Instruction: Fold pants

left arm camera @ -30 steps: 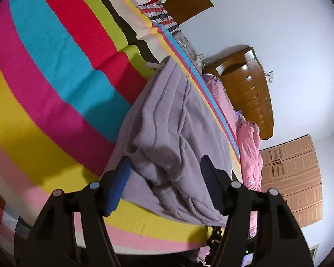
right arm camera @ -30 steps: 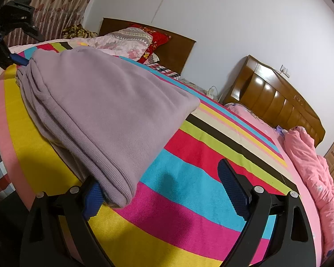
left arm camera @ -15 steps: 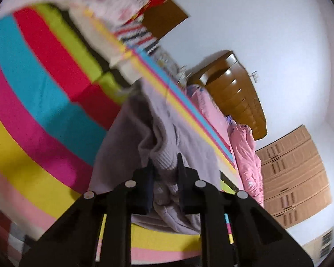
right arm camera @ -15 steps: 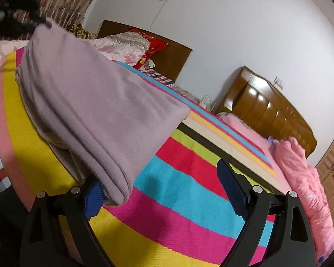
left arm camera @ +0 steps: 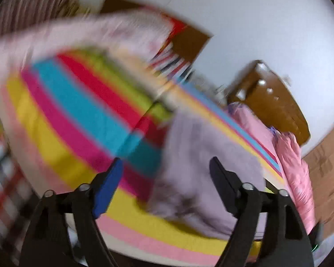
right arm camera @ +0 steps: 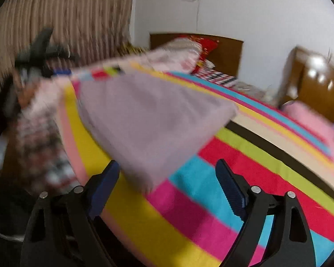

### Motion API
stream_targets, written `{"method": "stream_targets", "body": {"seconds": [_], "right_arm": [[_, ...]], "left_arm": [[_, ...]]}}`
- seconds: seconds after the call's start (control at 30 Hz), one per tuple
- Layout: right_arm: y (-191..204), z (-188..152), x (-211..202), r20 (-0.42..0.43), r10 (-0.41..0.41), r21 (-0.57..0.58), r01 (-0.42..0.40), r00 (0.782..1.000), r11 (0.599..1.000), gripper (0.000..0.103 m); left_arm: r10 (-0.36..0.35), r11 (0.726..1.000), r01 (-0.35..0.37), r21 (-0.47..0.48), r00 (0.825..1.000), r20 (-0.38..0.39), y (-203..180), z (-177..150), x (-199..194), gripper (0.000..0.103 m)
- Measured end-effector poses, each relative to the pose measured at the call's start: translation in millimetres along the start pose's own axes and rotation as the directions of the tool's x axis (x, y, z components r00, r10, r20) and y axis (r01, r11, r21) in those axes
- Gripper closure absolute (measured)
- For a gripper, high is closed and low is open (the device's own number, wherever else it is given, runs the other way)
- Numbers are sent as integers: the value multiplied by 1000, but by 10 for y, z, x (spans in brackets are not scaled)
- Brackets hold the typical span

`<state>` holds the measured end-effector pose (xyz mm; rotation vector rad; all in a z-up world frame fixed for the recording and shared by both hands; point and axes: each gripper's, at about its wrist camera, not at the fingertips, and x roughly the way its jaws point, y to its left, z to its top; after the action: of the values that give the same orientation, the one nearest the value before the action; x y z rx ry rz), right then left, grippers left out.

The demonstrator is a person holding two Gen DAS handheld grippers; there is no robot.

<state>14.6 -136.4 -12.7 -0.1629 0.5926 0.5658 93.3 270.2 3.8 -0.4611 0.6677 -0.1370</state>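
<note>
Pants (left arm camera: 207, 169) lying folded in a compact lilac stack on striped bed (left arm camera: 78, 115) near its edge, both hand-held grippers, left (left arm camera: 167, 184) & right (right arm camera: 167, 184), spread wide w/ nothing gripped, prob. since fold looks done.

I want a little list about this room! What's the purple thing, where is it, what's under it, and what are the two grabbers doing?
purple thing: pants, folded into a bundle
where: lying on the bed, near its edge
under it: striped blanket
left gripper: open, holding nothing
right gripper: open, holding nothing
also on the bed: pink quilt, pillows
picture: blurry
</note>
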Motion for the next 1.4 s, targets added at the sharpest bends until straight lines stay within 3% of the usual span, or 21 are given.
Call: {"method": "stream_targets", "body": {"seconds": [0.07,0.17,0.2,0.27,0.33,0.4,0.43,0.47,0.57,0.6,0.67,0.77,0.83,0.9,1.0,1.1,1.2,1.27,1.33,1.4], "right_arm": [[-366,317,132,41,84,80,-88,996,993,15],[-779,688,637,53,179,163,-185,982,969,14],[-843,760,807,35,214,174,-216,976,961,14],[-925,911,1224,-8,273,190,-266,962,945,14],[-958,1002,1577,-75,306,172,-290,949,941,14],[-1055,1002,1954,-185,216,129,-194,959,973,14],[-1206,970,2112,-211,220,177,-184,952,967,14],[-1312,983,2102,-174,268,237,-224,947,945,15],[-1392,1101,1952,-121,221,300,-177,968,937,14],[-1355,1163,1921,-97,252,307,-212,963,928,14],[-1199,1292,1960,-96,310,279,-273,946,921,14],[-810,1452,2250,-186,299,146,-274,936,950,14],[-756,1470,2555,-287,195,86,-178,938,980,14],[-916,1453,2738,-336,141,148,-96,931,984,14],[-1006,1486,2517,-281,34,227,32,959,973,13],[-820,1419,2068,-178,35,211,3,983,977,13],[-489,1186,1675,-167,35,93,-20,985,995,12],[-283,938,1586,-210,45,18,-42,977,999,10],[-125,700,1625,-254,-29,-63,13,967,998,10],[-201,621,1453,-214,-25,-22,20,976,1000,10]], "left_arm": [[-64,986,66,151,998,-18,-500,-14,66,9],[8,946,11,324,998,-57,-973,-173,410,8],[66,942,-32,335,994,-90,-1025,-253,635,8],[103,953,-54,297,983,-152,-914,-361,879,8],[117,952,-74,299,985,-127,-851,-471,914,8],[139,930,-85,356,982,-130,-885,-532,931,8],[142,928,-85,363,981,-133,-874,-537,951,8],[140,926,-81,369,981,-136,-851,-544,955,8],[141,912,-76,402,981,-133,-844,-594,1004,6],[133,914,-71,399,983,-130,-816,-587,1017,4],[124,912,-69,405,986,-111,-830,-623,1038,2],[158,887,-100,451,983,-92,-845,-671,1000,2],[162,880,-102,463,983,-91,-849,-682,1011,2],[156,881,-92,465,983,-101,-833,-670,1022,2],[160,878,-89,471,981,-112,-836,-658,1037,2],[165,880,-95,465,980,-111,-844,-658,1045,2],[173,879,-106,466,979,-104,-841,-634,1090,2],[174,877,-110,468,980,-96,-841,-646,1089,2],[178,875,-116,470,980,-88,-844,-658,1095,2],[186,870,-126,477,979,-81,-856,-673,1103,2]]}}
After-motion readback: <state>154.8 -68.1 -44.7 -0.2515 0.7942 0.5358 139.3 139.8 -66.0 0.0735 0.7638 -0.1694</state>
